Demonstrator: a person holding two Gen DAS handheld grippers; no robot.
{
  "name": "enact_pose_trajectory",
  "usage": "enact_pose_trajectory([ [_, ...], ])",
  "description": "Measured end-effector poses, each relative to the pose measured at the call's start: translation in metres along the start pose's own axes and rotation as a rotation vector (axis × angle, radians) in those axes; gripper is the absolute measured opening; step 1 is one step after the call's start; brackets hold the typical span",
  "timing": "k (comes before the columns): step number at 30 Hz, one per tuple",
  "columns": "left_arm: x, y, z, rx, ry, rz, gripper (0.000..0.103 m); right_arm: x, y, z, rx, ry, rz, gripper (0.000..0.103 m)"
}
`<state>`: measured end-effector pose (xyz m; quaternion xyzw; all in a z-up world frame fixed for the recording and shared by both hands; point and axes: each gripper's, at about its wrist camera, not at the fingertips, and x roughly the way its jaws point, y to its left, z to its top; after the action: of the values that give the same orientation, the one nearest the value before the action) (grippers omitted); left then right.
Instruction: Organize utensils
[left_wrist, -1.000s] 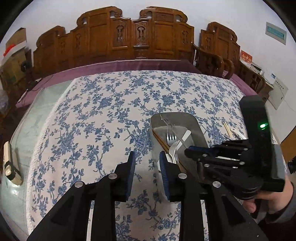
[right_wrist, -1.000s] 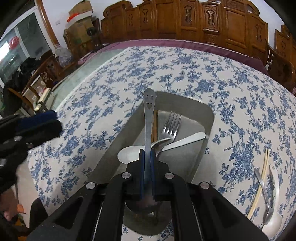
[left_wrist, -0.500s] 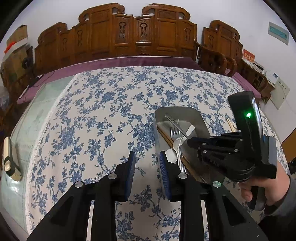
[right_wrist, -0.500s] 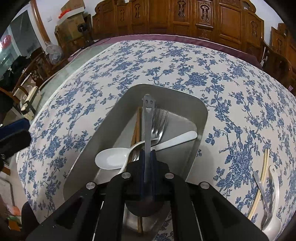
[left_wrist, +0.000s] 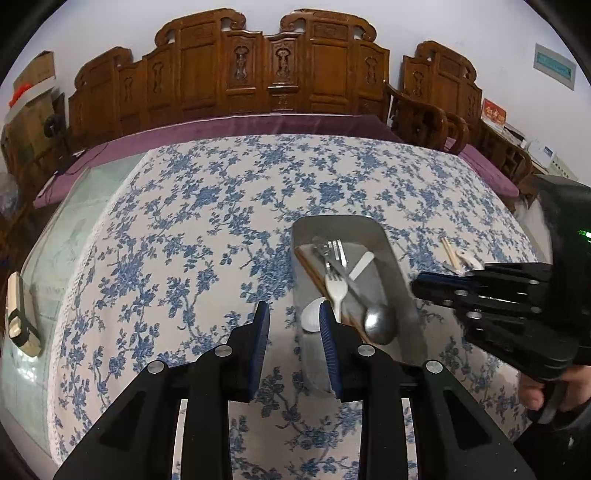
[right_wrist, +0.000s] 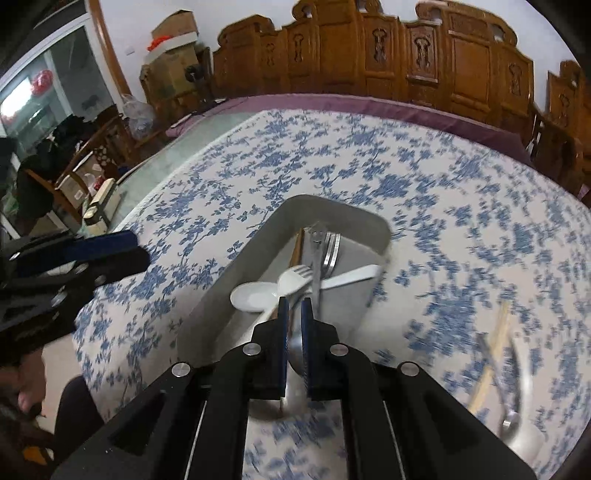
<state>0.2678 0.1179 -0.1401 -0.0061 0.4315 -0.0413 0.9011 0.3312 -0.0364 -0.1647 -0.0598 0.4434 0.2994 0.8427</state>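
A grey metal tray sits on the blue-flowered tablecloth. In it lie a steel spoon with a smiley handle, a steel fork, a white plastic fork, a white spoon and brown chopsticks. My right gripper is open a little, its pads apart, just above the steel spoon's bowl; it also shows in the left wrist view. My left gripper is open and empty at the tray's near left edge.
Right of the tray, loose on the cloth, lie pale chopsticks, a steel utensil and a white spoon. A small beige device lies at the table's left edge. Carved wooden chairs line the far side.
My right gripper has let go of the smiley spoon, which now lies in the tray, and has drawn back toward the right. The left gripper stayed open.
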Motion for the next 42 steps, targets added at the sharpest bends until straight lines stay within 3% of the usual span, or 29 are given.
enact_pose_trajectory([
  [6,-0.006,-0.027,0.001,0.025,-0.013,-0.027,0.028,-0.049,-0.023,-0.021,0.004,-0.046,-0.031,0.008],
  [17,-0.008,-0.082,-0.002,0.075,-0.018,-0.091,0.046,-0.093,-0.082,-0.064,0.023,-0.043,-0.132,0.008],
  [21,-0.002,-0.102,-0.003,0.094,-0.007,-0.110,0.051,-0.093,-0.104,-0.077,0.041,-0.017,-0.167,0.008],
  [23,0.002,-0.110,-0.004,0.101,-0.001,-0.120,0.052,-0.091,-0.117,-0.083,0.057,-0.002,-0.181,0.013],
  [32,0.023,-0.137,-0.009,0.121,0.039,-0.147,0.053,-0.066,-0.156,-0.095,0.077,0.076,-0.221,0.014],
  [42,0.039,-0.152,-0.017,0.136,0.077,-0.157,0.053,-0.042,-0.165,-0.087,0.057,0.107,-0.184,0.014],
])
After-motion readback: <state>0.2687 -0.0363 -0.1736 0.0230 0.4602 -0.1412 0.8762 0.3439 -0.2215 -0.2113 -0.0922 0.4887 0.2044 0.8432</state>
